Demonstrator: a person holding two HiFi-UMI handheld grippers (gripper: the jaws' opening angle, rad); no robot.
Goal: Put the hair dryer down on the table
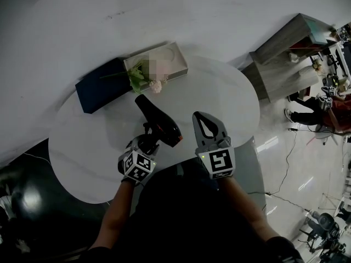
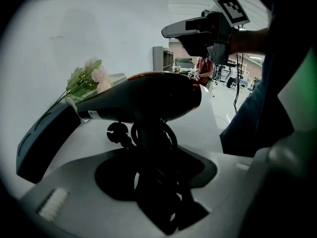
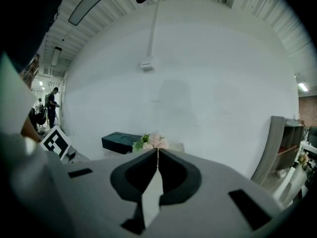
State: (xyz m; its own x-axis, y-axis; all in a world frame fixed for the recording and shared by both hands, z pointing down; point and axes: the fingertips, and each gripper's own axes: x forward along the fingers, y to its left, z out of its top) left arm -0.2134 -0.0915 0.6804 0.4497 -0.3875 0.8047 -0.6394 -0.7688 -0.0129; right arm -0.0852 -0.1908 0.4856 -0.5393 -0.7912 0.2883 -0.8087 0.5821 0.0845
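A black hair dryer with an orange trim is over the round white table, nozzle pointing to the far left. My left gripper is shut on its handle, with the coiled cord bunched there too. In the left gripper view the dryer's body lies across the top of the jaws, the handle and cord between them. Whether the dryer touches the table I cannot tell. My right gripper hovers just right of the dryer, shut and holding nothing; its fingertips meet in its own view.
At the table's far side lie a navy box, an open tan box and a bunch of pale flowers. A grey shelf unit stands right of the table. A white wall is behind. People and equipment are at the far right.
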